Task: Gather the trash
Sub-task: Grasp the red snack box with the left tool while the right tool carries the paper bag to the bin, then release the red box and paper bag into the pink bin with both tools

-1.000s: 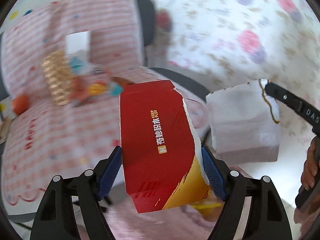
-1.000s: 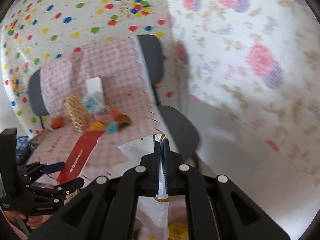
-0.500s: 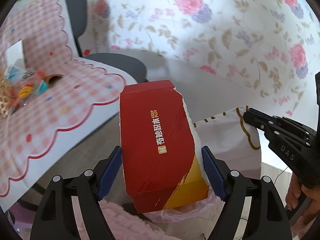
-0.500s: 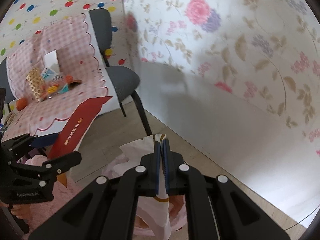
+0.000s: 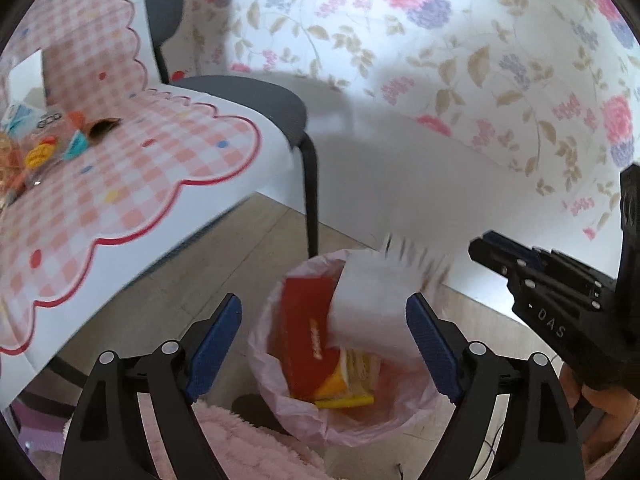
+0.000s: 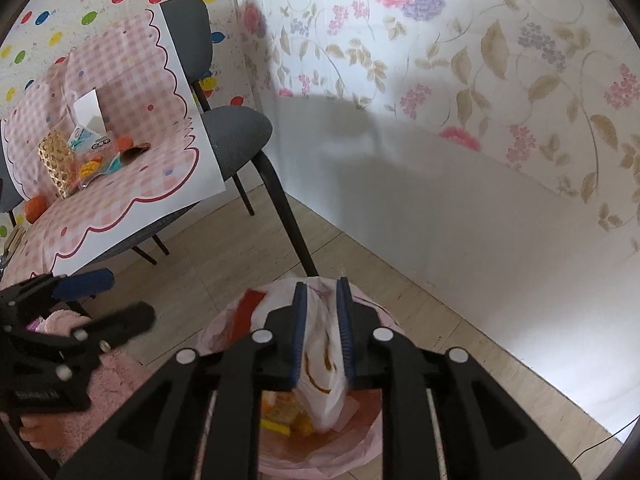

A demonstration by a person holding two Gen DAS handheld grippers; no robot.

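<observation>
My left gripper (image 5: 324, 300) hangs over a bin with a pink liner (image 5: 280, 412). Its jaws are opening and hold nothing. The red box (image 5: 310, 336) stands tilted inside the bin, on yellow wrappers. A white bag (image 5: 376, 300) shows blurred, dropping over the bin's far rim. In the right wrist view, my right gripper (image 6: 321, 285) is also opening. The white bag with a yellow mark (image 6: 322, 364) hangs loose between its pads, over the bin (image 6: 360, 452). My right gripper (image 5: 478, 246) is at the right of the left wrist view. My left gripper (image 6: 126, 298) shows at the left.
A grey chair (image 6: 236, 124) bears a pink checked cloth (image 6: 132, 184) with several small wrappers and a gold box (image 6: 56, 156). A floral wall (image 6: 480, 80) stands close behind the bin. A pink fluffy rug (image 5: 248, 444) lies beside it on the wood floor.
Both grippers swung away from the chair and down over the bin. The left one let go of the red box, which now lies in the bin. The right jaws parted and the white bag drops.
</observation>
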